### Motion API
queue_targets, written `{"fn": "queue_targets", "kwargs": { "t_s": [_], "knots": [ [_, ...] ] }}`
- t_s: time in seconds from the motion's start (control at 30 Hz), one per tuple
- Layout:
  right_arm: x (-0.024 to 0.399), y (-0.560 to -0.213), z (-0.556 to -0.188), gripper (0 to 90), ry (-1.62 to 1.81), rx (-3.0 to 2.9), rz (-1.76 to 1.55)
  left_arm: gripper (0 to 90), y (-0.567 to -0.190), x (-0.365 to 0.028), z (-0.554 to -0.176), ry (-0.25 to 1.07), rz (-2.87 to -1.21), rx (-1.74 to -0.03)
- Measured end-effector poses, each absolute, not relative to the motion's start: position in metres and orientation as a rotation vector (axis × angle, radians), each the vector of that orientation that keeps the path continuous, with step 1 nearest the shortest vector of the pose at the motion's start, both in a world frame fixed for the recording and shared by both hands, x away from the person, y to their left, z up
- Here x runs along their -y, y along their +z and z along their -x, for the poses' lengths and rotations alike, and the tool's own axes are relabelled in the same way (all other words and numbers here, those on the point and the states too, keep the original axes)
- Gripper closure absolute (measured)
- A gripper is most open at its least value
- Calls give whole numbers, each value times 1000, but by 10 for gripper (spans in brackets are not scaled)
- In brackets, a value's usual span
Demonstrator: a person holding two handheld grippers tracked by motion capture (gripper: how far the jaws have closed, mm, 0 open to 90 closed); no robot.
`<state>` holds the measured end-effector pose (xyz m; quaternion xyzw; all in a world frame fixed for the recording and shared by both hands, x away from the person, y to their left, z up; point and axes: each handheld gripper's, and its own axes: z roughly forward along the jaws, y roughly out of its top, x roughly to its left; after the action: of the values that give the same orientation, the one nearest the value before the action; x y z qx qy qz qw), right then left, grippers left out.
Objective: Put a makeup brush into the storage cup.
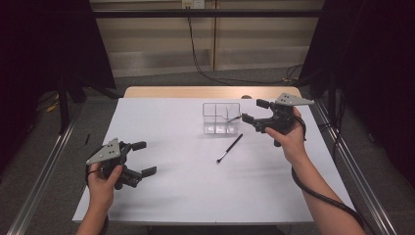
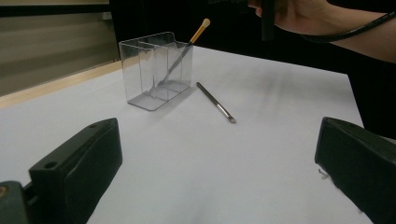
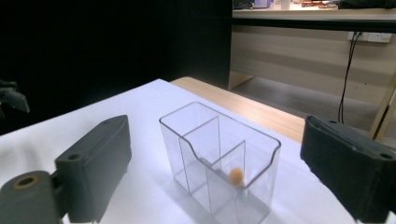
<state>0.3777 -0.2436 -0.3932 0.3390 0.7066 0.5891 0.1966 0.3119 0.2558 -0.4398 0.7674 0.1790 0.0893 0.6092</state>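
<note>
The right tongs (image 1: 250, 111) are gaping empty beside the clear plastic compartmented organiser (image 1: 221, 118), one wooden-tipped brush (image 2: 184, 51) already standing inside; next, judging by the layout, comes gripping the slim black brush (image 1: 230, 148) lying on the white bench (image 1: 171, 181); the left tongs (image 1: 144, 158) are idling apart.

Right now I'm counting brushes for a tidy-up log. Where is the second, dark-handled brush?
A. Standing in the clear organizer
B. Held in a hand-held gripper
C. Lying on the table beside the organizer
C: the dark-handled brush lies flat on the table, just outside the clear organizer.

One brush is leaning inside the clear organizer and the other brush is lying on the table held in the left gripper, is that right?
Not quite. The second brush lies loose on the table, held by neither gripper; the left gripper is open and well away from it, as the high view shows. The first brush does lean in the clear organizer.
</note>
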Motion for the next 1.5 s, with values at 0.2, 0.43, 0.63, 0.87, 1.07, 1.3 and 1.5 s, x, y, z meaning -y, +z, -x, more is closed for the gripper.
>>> {"fn": "queue_targets", "kwargs": {
  "t_s": [0.2,0.43,0.63,0.87,1.07,1.3,1.5],
  "knots": [
    [250,-398,-369,57,1637,-1987,-961,7,-440,-257,-312,211,-1767,-414],
    [256,-404,-357,27,1640,-1996,-958,7,-441,-259,-312,207,-1764,-413],
    [260,-408,-346,7,1626,-2015,-942,7,-441,-259,-314,213,-1763,-413],
    [270,-413,-334,8,1621,-2017,-947,7,-440,-254,-315,203,-1764,-403],
    [275,-417,-324,8,1620,-2035,-930,7,-441,-253,-316,196,-1764,-406],
    [279,-424,-316,8,1602,-2063,-922,7,-440,-255,-315,205,-1762,-410],
    [283,-429,-306,9,1589,-2077,-913,7,-440,-254,-313,211,-1765,-412]
  ]
}}
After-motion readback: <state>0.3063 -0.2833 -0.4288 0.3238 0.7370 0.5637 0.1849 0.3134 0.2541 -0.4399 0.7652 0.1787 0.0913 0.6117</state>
